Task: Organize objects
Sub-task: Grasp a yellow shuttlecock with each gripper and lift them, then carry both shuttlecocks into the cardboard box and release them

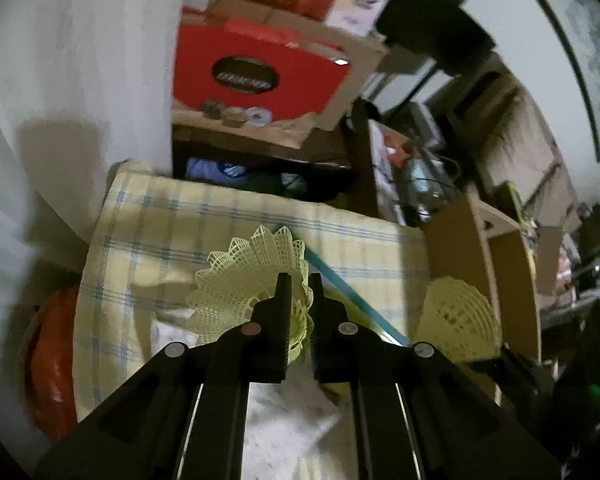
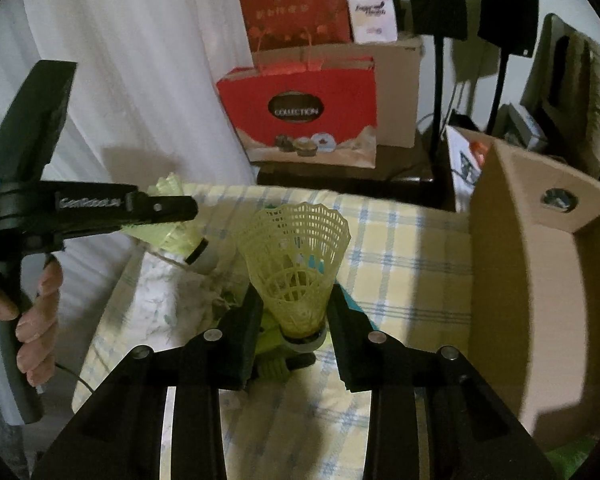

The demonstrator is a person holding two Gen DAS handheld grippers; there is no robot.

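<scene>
1. The left gripper [image 1: 299, 280] is closed on a yellow-green plastic shuttlecock [image 1: 252, 276]. Its fingers pinch the skirt, which fans out to the left and far side of the tips.
2. In the right wrist view, this left gripper [image 2: 196, 220] enters from the left and hangs above the checked cloth [image 2: 400, 248]. The shuttlecock [image 2: 172, 232] it holds lies sideways, its dark-banded cork pointing right.
3. A hand [image 2: 36, 320] grips the left tool's handle at the left edge.
4. The right gripper [image 2: 294, 312] is clamped on a second shuttlecock [image 2: 296, 264]. This one stands upright, skirt up, cork base low between the fingers.
5. The second shuttlecock [image 1: 456, 320] also shows at the right of the left wrist view, just before a cardboard box [image 1: 496, 264].
6. The cardboard box [image 2: 540, 280] stands open at the right, beside the cloth.
7. A teal strip [image 1: 352, 292] lies on the cloth beneath the left gripper.
8. A red bag [image 2: 300, 116] marked "COLLECTION" stands at the far side, on a dark surface beyond the cloth.
</scene>
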